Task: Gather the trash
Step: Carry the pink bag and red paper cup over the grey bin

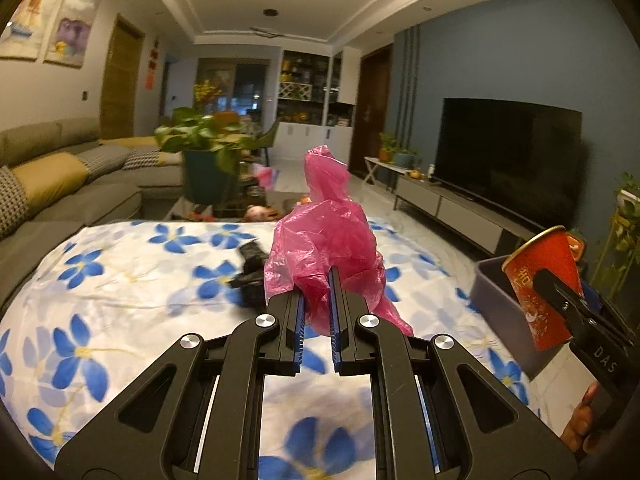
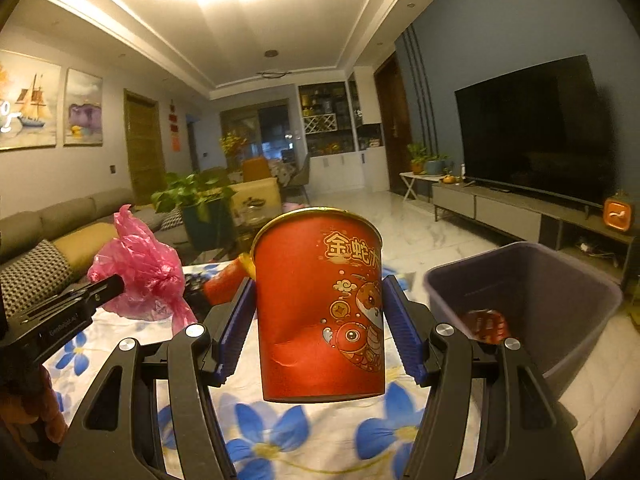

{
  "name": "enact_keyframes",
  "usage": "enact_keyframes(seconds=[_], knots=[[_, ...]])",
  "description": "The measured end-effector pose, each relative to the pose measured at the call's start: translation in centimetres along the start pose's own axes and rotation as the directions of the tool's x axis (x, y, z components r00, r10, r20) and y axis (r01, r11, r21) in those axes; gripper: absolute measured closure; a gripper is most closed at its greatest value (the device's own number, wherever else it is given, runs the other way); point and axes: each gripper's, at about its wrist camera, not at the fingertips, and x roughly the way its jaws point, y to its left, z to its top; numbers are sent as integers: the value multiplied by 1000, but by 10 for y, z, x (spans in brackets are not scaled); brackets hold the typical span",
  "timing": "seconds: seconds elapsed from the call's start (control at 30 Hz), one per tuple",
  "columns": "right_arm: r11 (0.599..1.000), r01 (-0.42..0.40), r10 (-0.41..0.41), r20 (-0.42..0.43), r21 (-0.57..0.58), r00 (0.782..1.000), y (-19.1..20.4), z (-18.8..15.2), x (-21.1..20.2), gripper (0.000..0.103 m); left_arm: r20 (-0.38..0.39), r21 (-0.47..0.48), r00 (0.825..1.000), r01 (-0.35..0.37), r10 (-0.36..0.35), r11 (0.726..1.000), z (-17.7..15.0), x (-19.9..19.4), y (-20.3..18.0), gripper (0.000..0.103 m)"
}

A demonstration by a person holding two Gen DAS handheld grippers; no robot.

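From the left wrist, the left gripper is nearly closed, pinching a crumpled pink plastic bag above the flowered cloth. Near the cloth's right edge the right gripper holds a red paper cup beside the grey bin.

From the right wrist, the right gripper stands fairly wide, its blue pads clamping the red paper cup upright above the cloth's right edge. The bin sits just right; red litter lies inside.
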Motion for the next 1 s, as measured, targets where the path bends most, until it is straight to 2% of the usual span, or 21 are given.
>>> enact_keyframes(seconds=[0.23,0.43,0.67,1.0], knots=[[997,72,-73,36,20,997,-34,8,-3,40,-1,53,998,68,-68,996,6,16,-45,93],[987,155,-157,61,33,986,-63,11,-6,40,-1,94,991,135,-135,986,11,32,-84,93],[966,251,-256,93,56,962,-96,14,-10,40,-6,128,975,220,-221,967,14,49,-129,93],[938,332,-342,121,96,932,-133,17,-10,40,-23,168,953,302,-302,938,14,80,-180,93]])
